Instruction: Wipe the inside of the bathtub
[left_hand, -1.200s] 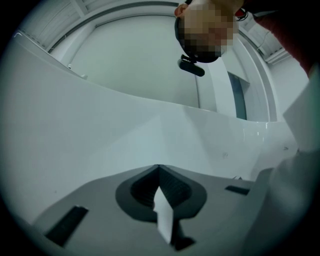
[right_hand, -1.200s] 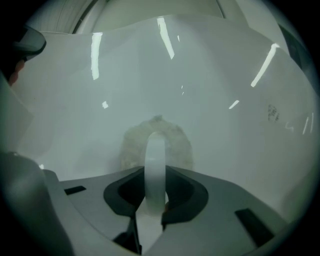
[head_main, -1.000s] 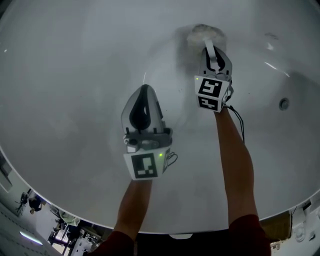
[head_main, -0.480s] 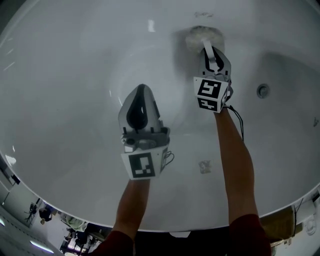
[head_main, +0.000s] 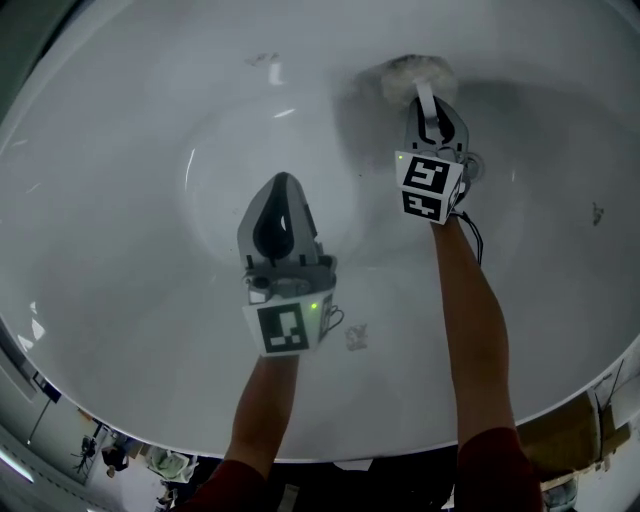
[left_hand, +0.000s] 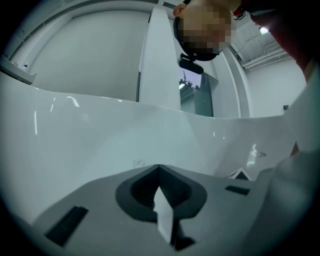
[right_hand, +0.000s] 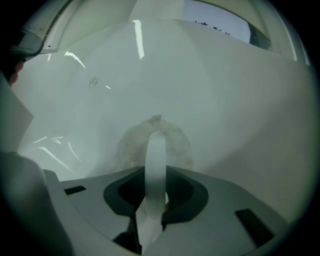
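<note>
Clamping scrubber (head_main: 413, 72) in right tongs (head_main: 428, 103), pressing pad on tub (head_main: 120, 220), holding left tongs (head_main: 281, 185) together, empty, above tub floor.

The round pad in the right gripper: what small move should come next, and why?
Probably slide the pad sideways along the bathtub wall, kept pressed. The right gripper is shut on its white handle, and the pad lies against the wall.
</note>
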